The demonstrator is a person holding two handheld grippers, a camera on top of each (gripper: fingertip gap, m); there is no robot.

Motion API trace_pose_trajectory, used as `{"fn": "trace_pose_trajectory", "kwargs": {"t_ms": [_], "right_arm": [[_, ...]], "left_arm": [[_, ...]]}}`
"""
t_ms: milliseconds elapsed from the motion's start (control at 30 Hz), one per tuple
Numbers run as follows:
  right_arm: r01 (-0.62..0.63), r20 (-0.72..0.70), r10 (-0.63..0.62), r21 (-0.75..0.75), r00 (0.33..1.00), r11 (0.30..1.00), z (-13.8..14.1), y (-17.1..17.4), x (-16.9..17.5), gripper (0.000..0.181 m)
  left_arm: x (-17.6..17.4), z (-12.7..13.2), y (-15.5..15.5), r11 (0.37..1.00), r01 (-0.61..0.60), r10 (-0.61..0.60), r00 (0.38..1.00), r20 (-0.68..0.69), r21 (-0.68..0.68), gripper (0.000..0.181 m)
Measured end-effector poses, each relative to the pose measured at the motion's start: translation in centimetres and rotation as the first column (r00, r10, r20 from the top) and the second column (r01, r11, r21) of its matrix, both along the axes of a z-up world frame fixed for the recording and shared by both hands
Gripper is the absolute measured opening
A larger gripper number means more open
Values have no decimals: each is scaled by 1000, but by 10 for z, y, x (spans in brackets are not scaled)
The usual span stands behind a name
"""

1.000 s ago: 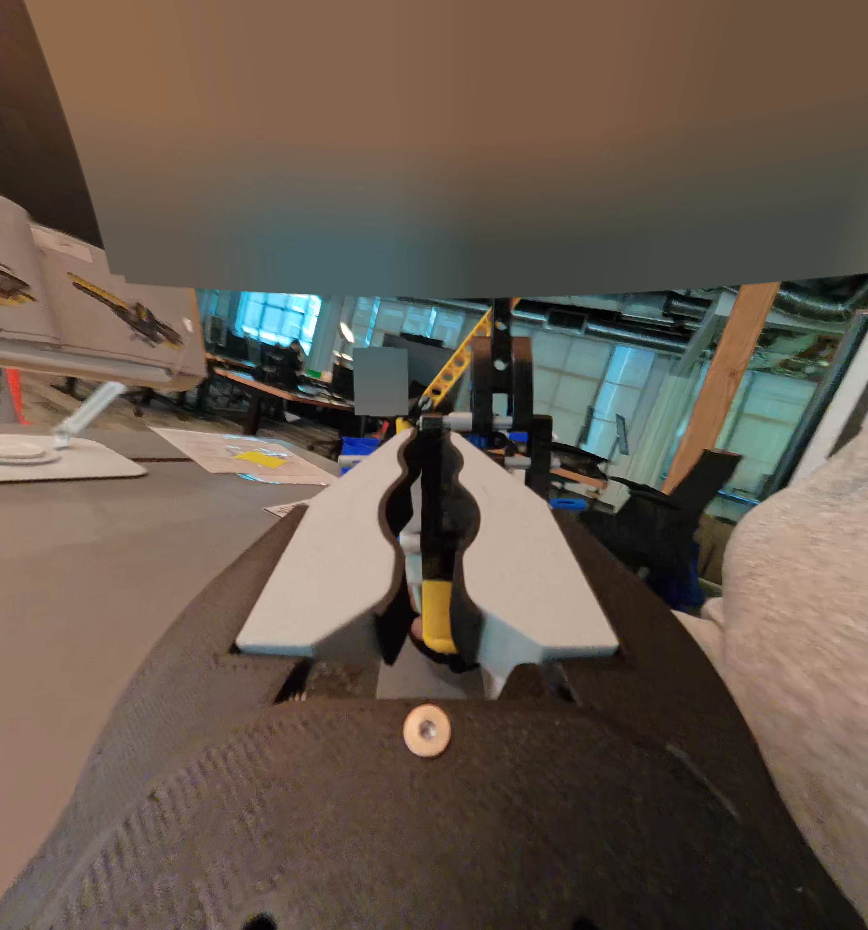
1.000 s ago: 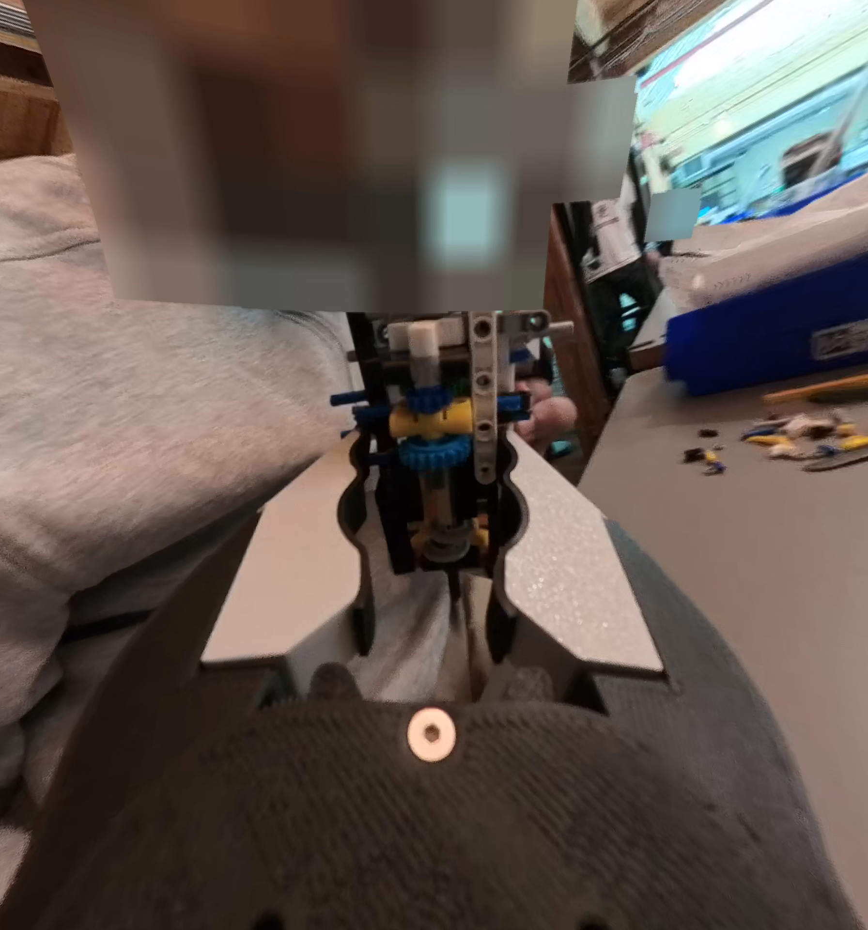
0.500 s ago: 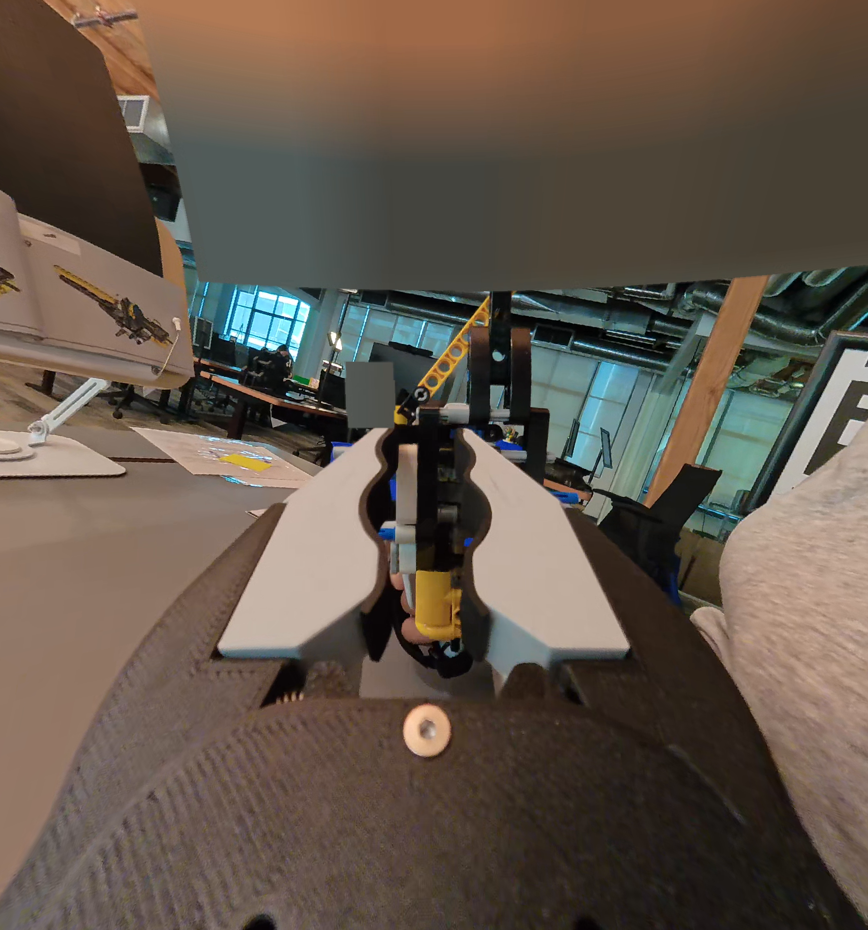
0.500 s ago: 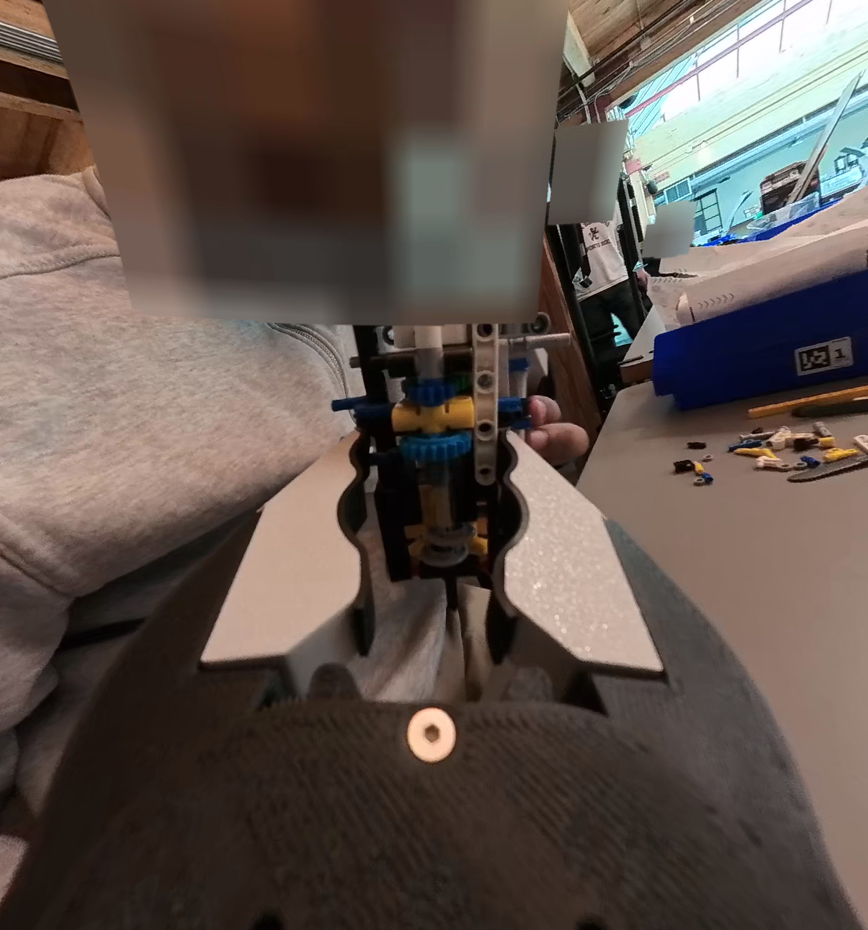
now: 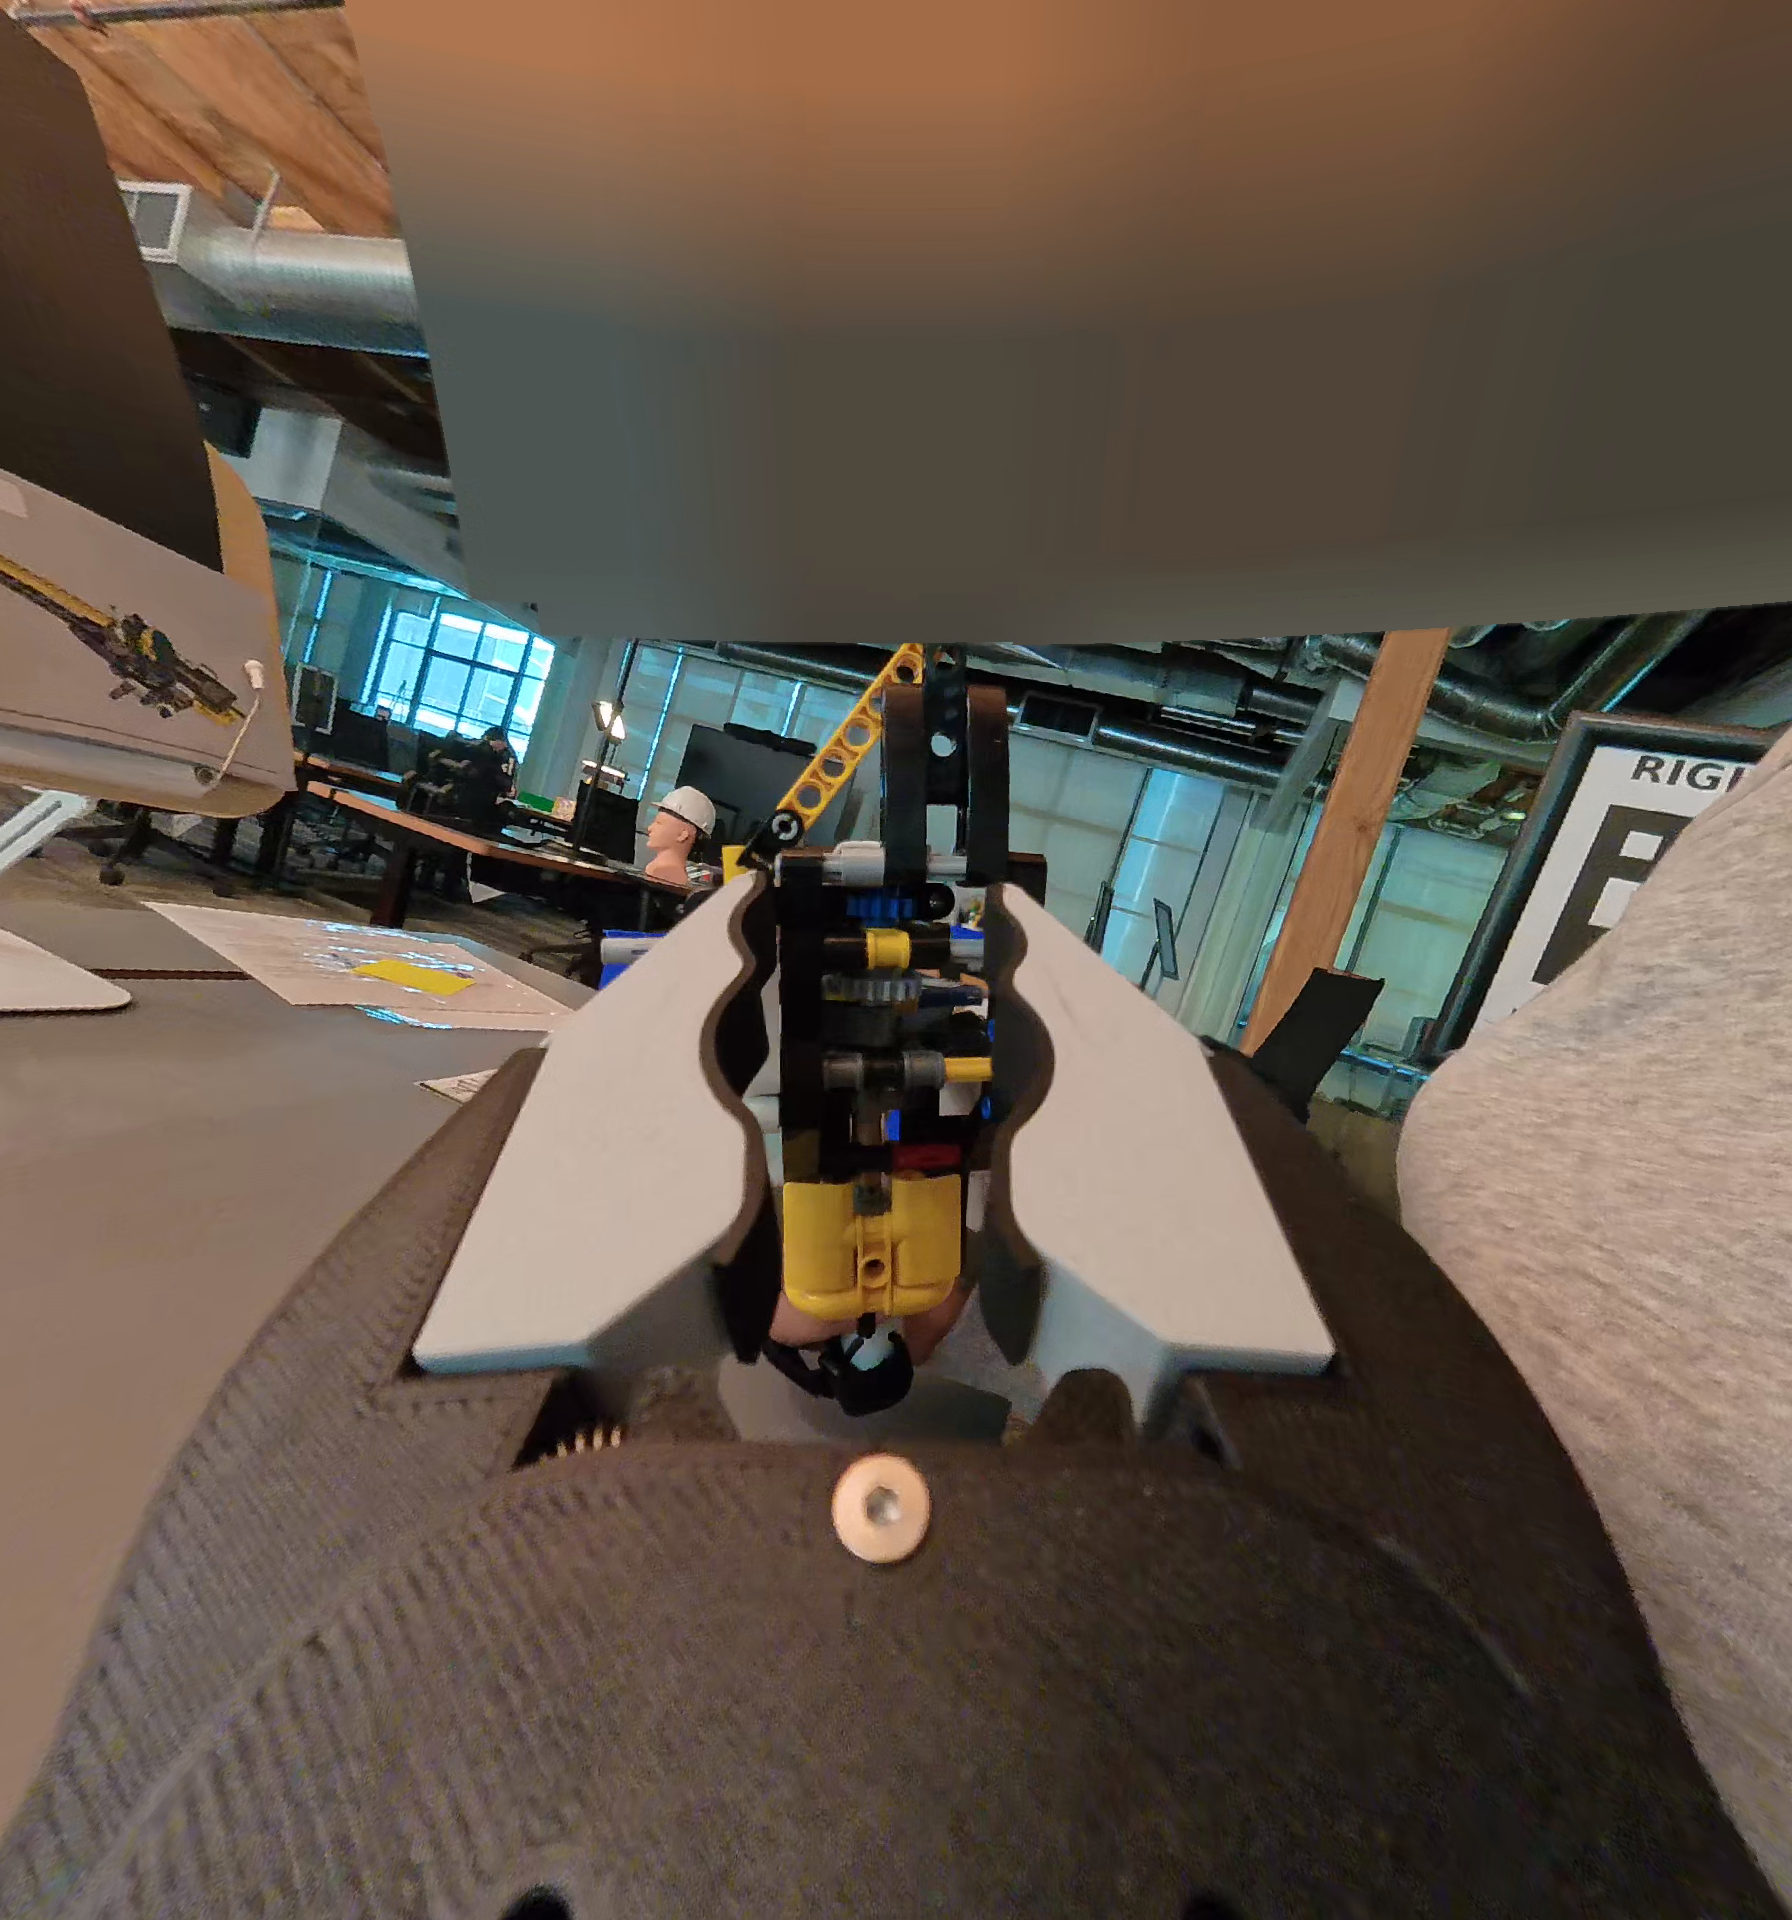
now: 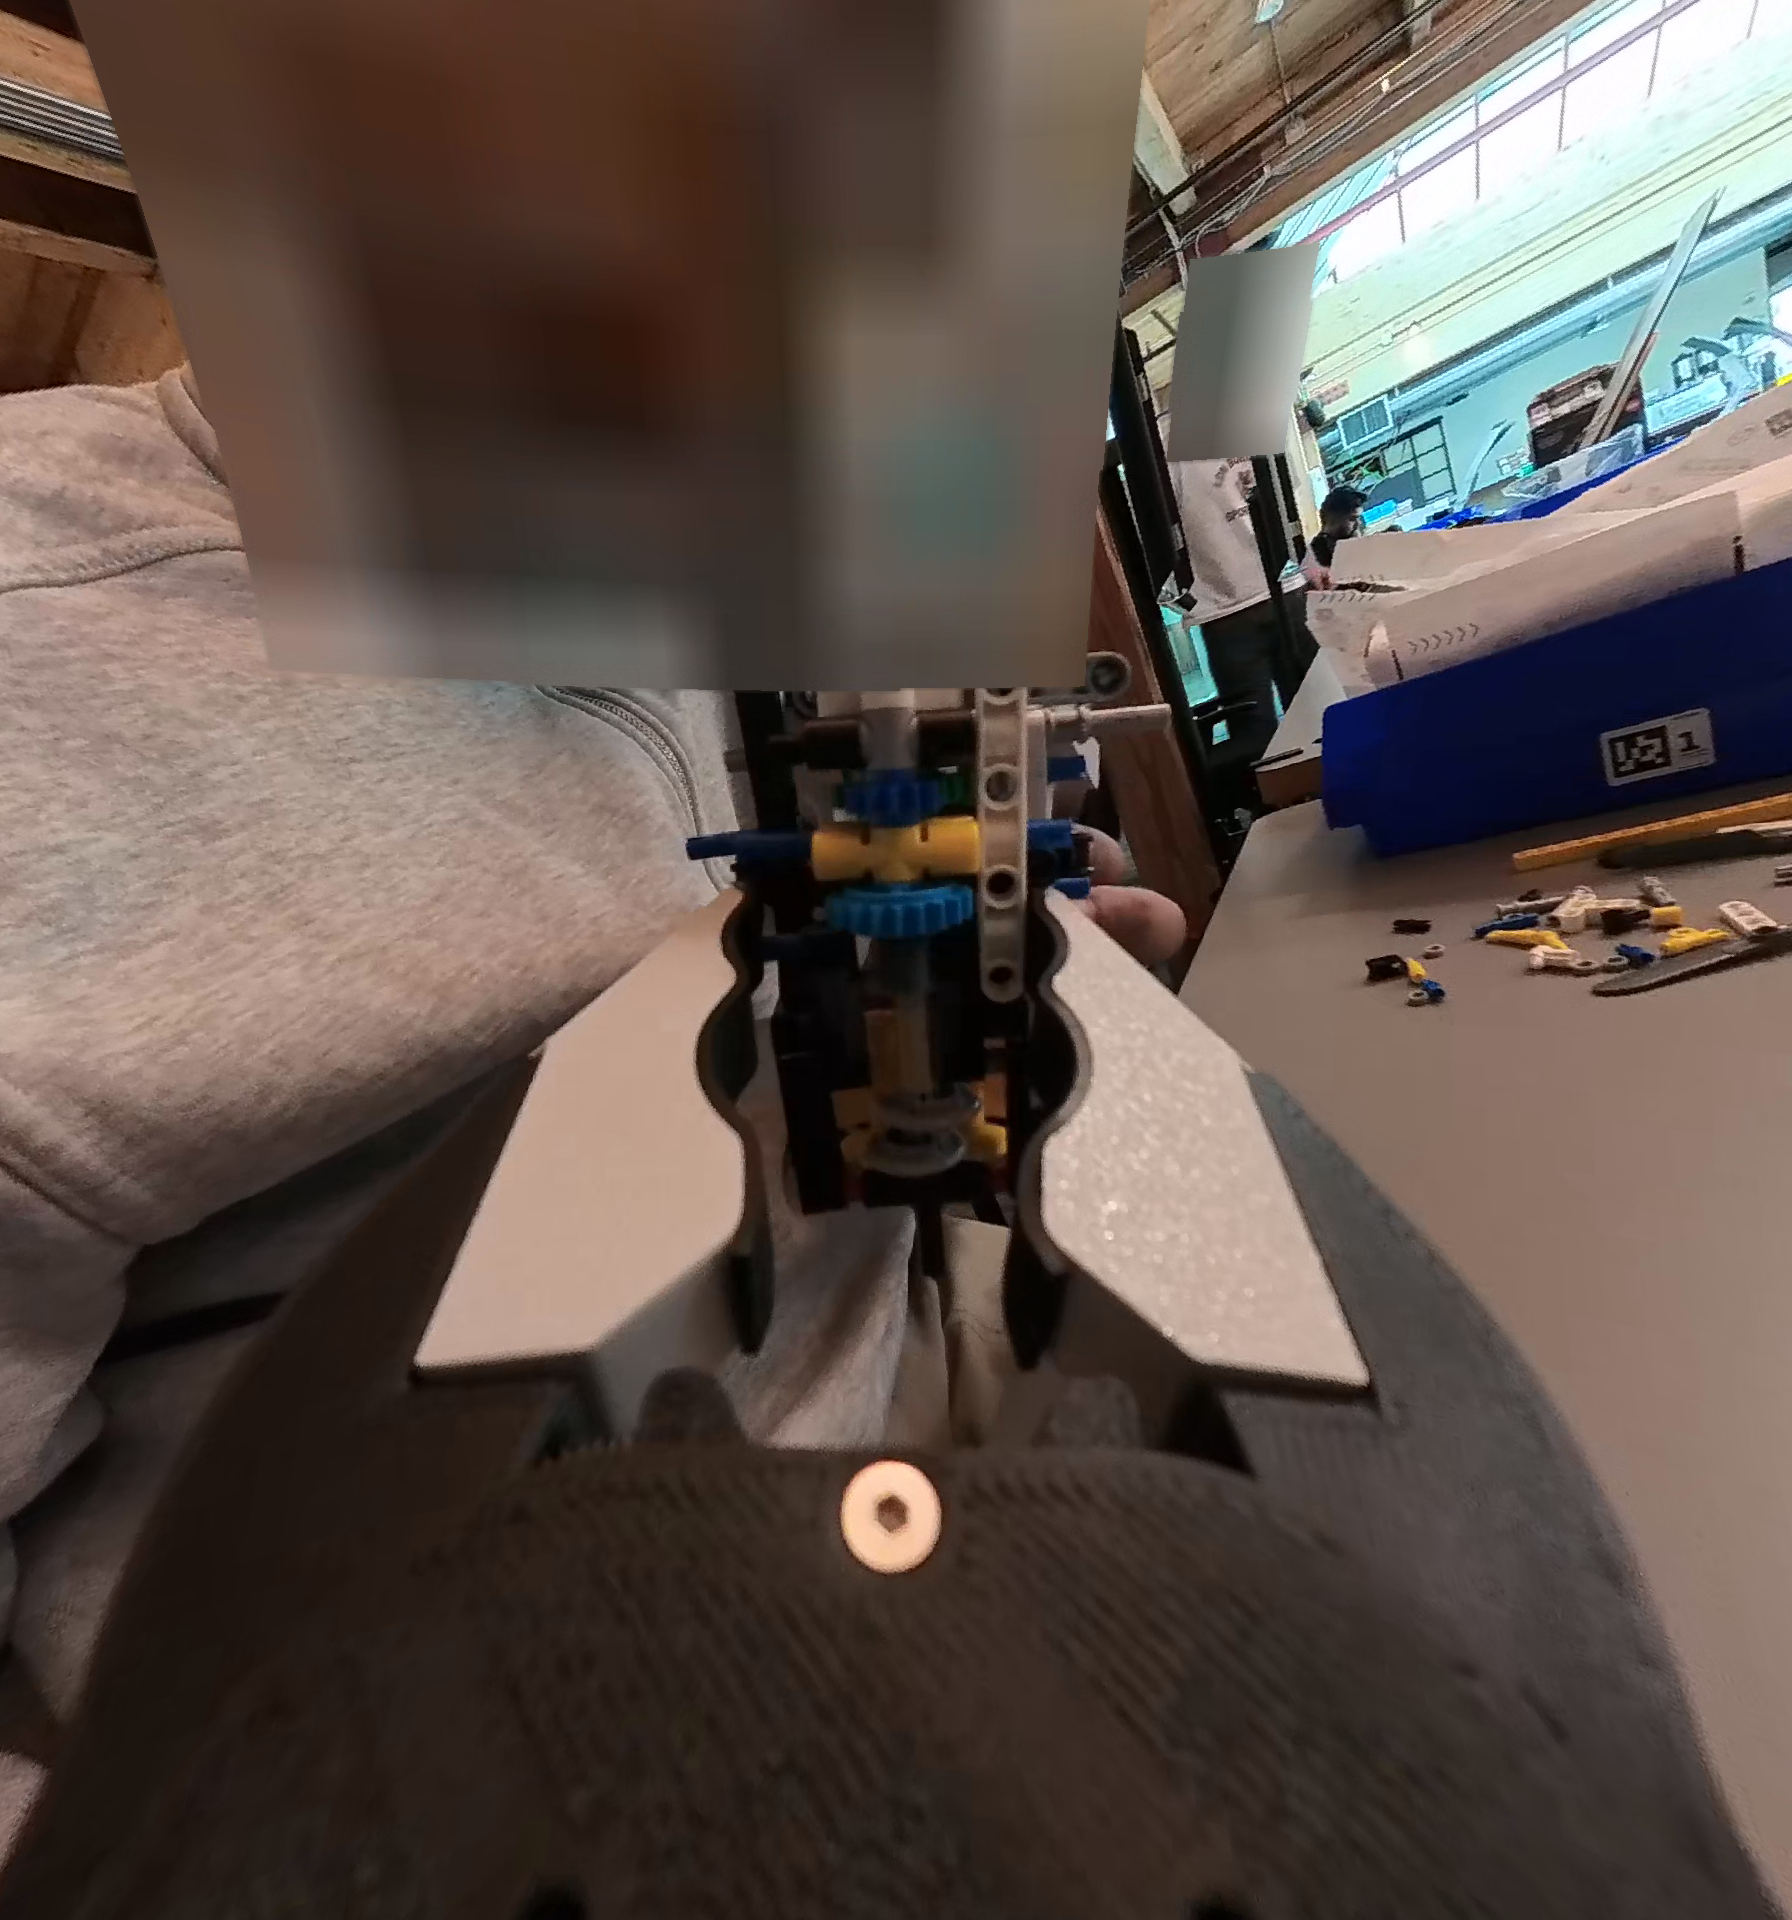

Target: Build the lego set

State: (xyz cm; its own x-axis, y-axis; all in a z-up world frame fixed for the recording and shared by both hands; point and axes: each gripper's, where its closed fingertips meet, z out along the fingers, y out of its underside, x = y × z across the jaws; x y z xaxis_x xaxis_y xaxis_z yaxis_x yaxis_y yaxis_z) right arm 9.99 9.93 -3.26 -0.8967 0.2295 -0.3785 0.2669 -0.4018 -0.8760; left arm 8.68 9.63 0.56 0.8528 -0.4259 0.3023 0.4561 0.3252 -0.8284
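Note:
A partly built lego model point(image 5: 871, 1039) of black beams, blue gears and yellow parts is held up off the table between both grippers. My left gripper point(image 5: 881, 894) is shut on its sides. A yellow block point(image 5: 871, 1236) sits deep between the jaws, and a yellow holed beam point(image 5: 840, 748) sticks up past the tips. My right gripper point(image 6: 892, 914) is shut on the same model point(image 6: 897, 852), with a white holed beam point(image 6: 1001, 852) against its right finger. Several loose lego pieces point(image 6: 1598, 925) lie on the grey table point(image 6: 1546, 1195) to the right.
An open instruction booklet point(image 5: 92, 644) stands on a white stand at the left, with a paper sheet point(image 5: 372, 956) behind. A blue bin point(image 6: 1598, 727) of paper bags stands at the back right. A person's grey sleeve point(image 6: 248, 831) is close beside the grippers. The grippers' ends are close to 4 cm from one another.
The left gripper's jaws stand wider apart than before, and a broader face of the model now fills the gap. The right gripper keeps the same hold. Both views have tilted slightly upward.

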Motion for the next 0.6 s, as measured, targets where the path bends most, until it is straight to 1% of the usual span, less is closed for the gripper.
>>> {"fn": "trace_pose_trajectory", "kwargs": {"t_ms": [200, 333, 600], "right_arm": [[19, 18, -19, 36, 1000, 999, -5, -1, -3, 49], [33, 19, -34, 48, 999, 998, -6, 0, -4, 49], [63, 9, -64, 70, 998, 996, -7, 1, -6, 49]], "left_arm": [[0, 0, 0, 997, 74, -74, 993, 90, 3, 51], [-4, -2, 2, 998, 63, -60, 992, 111, -22, 46], [-6, -5, 5, 998, 38, -32, 994, 102, -59, 46]]}}
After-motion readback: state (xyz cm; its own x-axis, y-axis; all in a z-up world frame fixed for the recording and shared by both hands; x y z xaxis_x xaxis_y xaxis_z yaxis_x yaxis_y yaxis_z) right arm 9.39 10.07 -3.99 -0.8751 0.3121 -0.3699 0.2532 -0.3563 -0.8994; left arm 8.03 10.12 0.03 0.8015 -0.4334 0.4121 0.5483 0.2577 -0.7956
